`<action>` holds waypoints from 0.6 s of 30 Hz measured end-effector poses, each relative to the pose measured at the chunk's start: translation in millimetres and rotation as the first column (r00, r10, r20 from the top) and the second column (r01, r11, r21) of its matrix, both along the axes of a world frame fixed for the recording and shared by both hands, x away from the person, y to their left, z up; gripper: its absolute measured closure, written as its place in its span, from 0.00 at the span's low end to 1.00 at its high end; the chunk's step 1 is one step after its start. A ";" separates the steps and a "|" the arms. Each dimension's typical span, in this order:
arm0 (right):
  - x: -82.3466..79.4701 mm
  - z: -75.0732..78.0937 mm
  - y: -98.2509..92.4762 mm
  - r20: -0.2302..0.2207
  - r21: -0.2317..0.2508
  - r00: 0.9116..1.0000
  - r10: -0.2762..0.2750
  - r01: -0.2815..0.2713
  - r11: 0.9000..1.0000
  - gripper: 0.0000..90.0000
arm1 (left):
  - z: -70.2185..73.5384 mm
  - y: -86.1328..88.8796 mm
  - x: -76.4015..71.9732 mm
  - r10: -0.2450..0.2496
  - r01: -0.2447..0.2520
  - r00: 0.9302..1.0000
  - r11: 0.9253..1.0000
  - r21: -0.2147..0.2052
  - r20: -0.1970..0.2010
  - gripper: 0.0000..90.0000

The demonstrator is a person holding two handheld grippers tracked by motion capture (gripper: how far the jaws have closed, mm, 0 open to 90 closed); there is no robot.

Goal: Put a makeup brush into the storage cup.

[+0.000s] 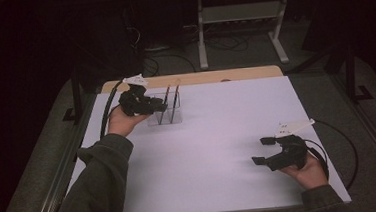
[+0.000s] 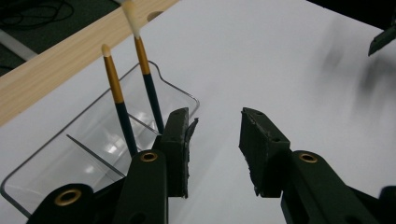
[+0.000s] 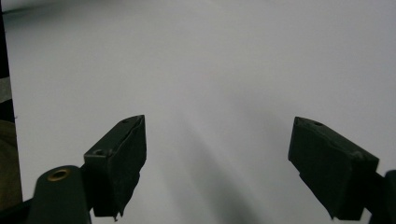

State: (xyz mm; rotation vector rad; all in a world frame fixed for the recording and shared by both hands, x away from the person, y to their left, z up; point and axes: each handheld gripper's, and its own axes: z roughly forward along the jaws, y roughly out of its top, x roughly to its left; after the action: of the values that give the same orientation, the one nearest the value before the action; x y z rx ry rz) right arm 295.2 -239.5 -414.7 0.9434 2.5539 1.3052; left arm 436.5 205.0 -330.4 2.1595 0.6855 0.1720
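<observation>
Left gripper (image 2: 215, 140) fingers parted, empty, beside brush holder (image 2: 70, 154)

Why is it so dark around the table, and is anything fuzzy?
High view: the white table is lit, the room behind dark. Left gripper view: brushes are sharp, glare spots on the clear holder, far corner smeared. Right gripper view: soft shadows, nothing crisp.

No text, label, brand, number or sign is showing legibly anywhere in these pictures.
</observation>
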 end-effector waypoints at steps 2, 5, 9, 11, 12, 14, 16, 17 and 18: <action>-0.7 0.6 -0.8 0.011 -0.001 1.000 -0.006 0.006 1.000 0.20 | 0.6 1.3 -3.5 -0.010 0.009 1.000 1.000 0.013 0.010 0.69; -0.7 1.0 -2.1 0.020 0.001 1.000 -0.011 0.011 1.000 0.20 | -0.8 1.7 -9.0 -0.005 0.005 1.000 1.000 0.006 0.001 0.67; -0.7 0.9 -2.1 0.021 0.000 1.000 -0.019 0.019 1.000 0.20 | -1.6 4.9 -13.6 -0.010 0.010 1.000 1.000 0.001 0.012 0.66; -0.7 0.6 -1.8 0.022 -0.002 1.000 -0.021 0.021 1.000 0.20 | -2.2 5.5 -16.5 -0.003 0.003 1.000 1.000 -0.010 0.013 0.65; -0.7 0.4 -1.5 0.023 -0.001 1.000 -0.021 0.021 1.000 0.20 | -2.4 6.2 -17.4 -0.007 0.007 1.000 1.000 -0.008 0.013 0.65; -0.9 0.6 -1.4 0.024 -0.007 0.999 -0.022 0.022 1.000 0.20 | -3.0 6.3 -20.3 -0.004 0.004 1.000 1.000 -0.015 0.007 0.64; -1.1 0.7 -1.2 0.028 -0.007 0.999 -0.026 0.026 1.000 0.20 | -3.6 5.8 -23.5 0.007 -0.007 1.000 1.000 -0.016 0.007 0.63; -1.2 0.7 -1.4 0.030 -0.007 0.999 -0.026 0.026 1.000 0.20 | -3.6 6.3 -24.0 0.001 -0.001 1.000 1.000 -0.008 0.016 0.62; -1.1 0.6 -1.5 0.027 -0.007 0.999 -0.030 0.030 1.000 0.20 | -4.1 6.3 -25.2 0.005 -0.005 1.000 1.000 -0.008 0.019 0.61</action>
State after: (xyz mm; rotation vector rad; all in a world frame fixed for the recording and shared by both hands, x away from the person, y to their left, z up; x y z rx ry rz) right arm 294.1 -241.0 -414.1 0.9528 2.5131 1.2909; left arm 411.3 211.3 -334.5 2.1458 0.6793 0.1915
